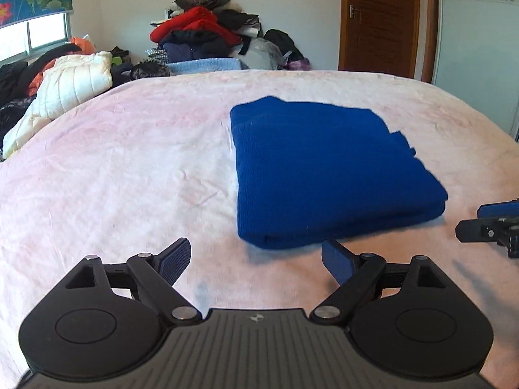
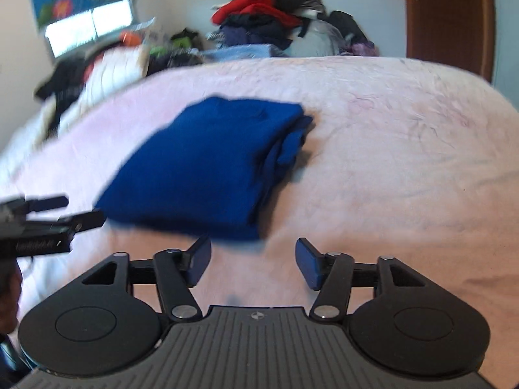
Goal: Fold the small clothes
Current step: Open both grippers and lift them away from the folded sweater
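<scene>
A blue knit garment (image 1: pixel 324 165) lies folded into a thick rectangle on the pale pink bed cover (image 1: pixel 129 162). It also shows in the right wrist view (image 2: pixel 207 165), blurred. My left gripper (image 1: pixel 256 259) is open and empty, just short of the garment's near left corner. My right gripper (image 2: pixel 253 262) is open and empty, just short of its near right corner. Each gripper shows at the edge of the other's view: the right one (image 1: pixel 493 227) and the left one (image 2: pixel 48 220).
A heap of red, black and dark clothes (image 1: pixel 207 32) stands beyond the bed's far edge. A white padded jacket (image 1: pixel 65 90) and dark clothes lie at the bed's left. A brown door (image 1: pixel 379 19) is at the back right.
</scene>
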### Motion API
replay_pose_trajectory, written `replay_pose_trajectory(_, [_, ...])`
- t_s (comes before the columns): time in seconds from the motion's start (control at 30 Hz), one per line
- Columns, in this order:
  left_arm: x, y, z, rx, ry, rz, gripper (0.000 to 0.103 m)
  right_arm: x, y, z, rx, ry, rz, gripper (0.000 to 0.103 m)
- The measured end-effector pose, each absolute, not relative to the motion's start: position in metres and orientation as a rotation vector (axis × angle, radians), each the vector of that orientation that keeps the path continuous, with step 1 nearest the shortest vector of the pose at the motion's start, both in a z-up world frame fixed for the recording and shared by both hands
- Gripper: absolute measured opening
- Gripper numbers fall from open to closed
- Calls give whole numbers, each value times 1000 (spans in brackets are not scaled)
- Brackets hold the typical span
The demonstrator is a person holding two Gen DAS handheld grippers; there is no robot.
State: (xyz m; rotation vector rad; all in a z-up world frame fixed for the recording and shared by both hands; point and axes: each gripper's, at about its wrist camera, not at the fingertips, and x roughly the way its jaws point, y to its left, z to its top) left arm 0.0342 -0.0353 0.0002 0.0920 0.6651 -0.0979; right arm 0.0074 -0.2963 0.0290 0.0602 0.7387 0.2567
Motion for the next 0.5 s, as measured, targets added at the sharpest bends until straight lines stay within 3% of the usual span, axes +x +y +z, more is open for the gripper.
replay_pose_trajectory(0.13, [35, -29, -19, 75, 696, -32, 90, 0, -283, 7, 3, 743, 132, 75])
replay_pose_trajectory(0.27, [36, -20, -22, 28, 708, -13, 102, -5, -284, -8, 38, 717, -6, 101])
replay_pose_trajectory(0.5, [34, -23, -23, 25, 710, -6, 103, 0, -266, -15, 44, 692, -124, 103])
